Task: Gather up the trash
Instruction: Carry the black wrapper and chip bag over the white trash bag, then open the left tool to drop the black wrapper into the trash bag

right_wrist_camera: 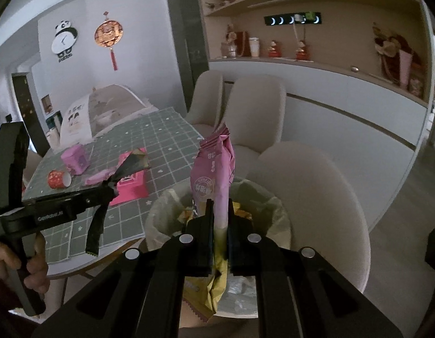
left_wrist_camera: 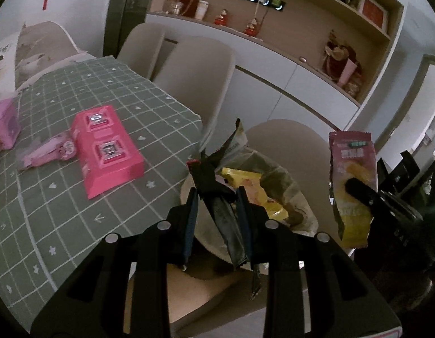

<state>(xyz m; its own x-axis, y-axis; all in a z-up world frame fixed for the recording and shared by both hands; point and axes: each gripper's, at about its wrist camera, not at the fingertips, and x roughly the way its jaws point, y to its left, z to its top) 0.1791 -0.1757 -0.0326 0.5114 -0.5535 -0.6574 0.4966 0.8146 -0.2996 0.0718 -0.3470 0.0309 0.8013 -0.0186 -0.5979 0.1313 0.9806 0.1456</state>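
My left gripper (left_wrist_camera: 217, 194) is shut on a dark crumpled wrapper (left_wrist_camera: 210, 177) and holds it over the lined trash bin (left_wrist_camera: 299, 194). That gripper (right_wrist_camera: 110, 187) and its dark wrapper (right_wrist_camera: 133, 163) also show in the right wrist view, at the left. My right gripper (right_wrist_camera: 219, 205) is shut on a pink and yellow snack bag (right_wrist_camera: 214, 169), upright above the trash bin (right_wrist_camera: 161, 211). The same bag (left_wrist_camera: 352, 180) shows in the left wrist view at the right. The bin holds a yellow wrapper (left_wrist_camera: 251, 188) and other trash.
The table with a green checked cloth (left_wrist_camera: 76, 93) carries a pink box (left_wrist_camera: 105, 155), a pink wrapper (left_wrist_camera: 48, 152), a pink carton (right_wrist_camera: 75, 159) and a tipped red paper cup (right_wrist_camera: 58, 178). Beige chairs (right_wrist_camera: 316, 191) stand around the bin. A sideboard with shelves (right_wrist_camera: 330, 64) runs behind.
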